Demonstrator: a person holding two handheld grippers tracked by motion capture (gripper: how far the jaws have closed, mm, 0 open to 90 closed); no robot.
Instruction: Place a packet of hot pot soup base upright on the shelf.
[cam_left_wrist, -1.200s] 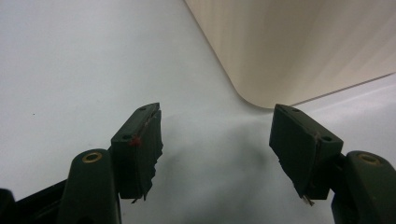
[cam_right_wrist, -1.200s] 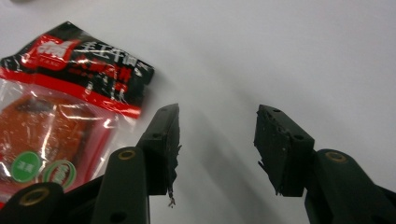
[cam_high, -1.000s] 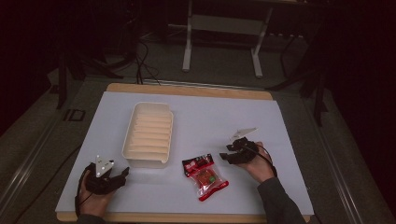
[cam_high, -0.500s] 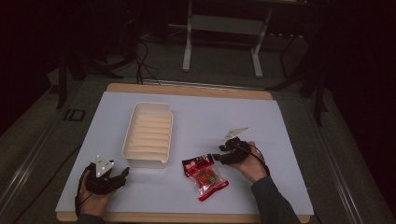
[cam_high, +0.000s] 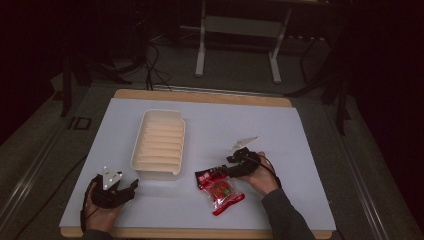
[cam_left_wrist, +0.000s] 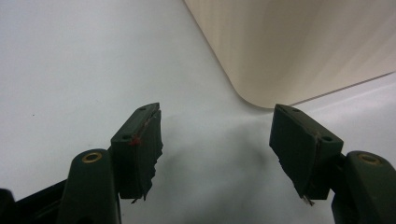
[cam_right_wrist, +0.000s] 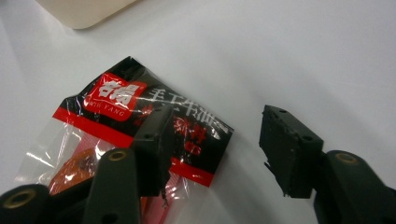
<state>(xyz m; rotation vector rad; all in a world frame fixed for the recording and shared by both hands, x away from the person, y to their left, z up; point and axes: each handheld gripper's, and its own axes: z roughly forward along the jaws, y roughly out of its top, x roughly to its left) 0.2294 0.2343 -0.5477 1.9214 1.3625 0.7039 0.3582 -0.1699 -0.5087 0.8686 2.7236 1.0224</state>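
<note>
Your right gripper (cam_right_wrist: 212, 154) has its jaws spread apart and holds nothing; in the right gripper view one jaw overlaps the black top band of the snack packet (cam_right_wrist: 140, 135) while the other stands over bare table just off the packet's corner, so the packet's header edge lies between them and slightly to one side. In the high view that right gripper (cam_high: 231, 167) sits at the packet's upper right end, touching or nearly touching it. The snack packet (cam_high: 219, 189) lies flat on the white table surface (cam_high: 300, 150), with its long axis running diagonally from the upper left, close to the tray, down toward the near right. A grip on the header band looks like the coming move, and it depends on bringing both jaws across that thin edge rather than across the packet's width. Your left gripper (cam_left_wrist: 217, 154) is also open and empty, pointed at the near corner of the cream ribbed tray (cam_left_wrist: 299, 46). In the high view the left gripper (cam_high: 120, 187) rests well apart from the packet, so the right hand is clearly the nearer one. The tray (cam_high: 159, 145) is just left of the packet and looks empty. Count: 1 packet, 1 tray, 2 grippers.
</note>
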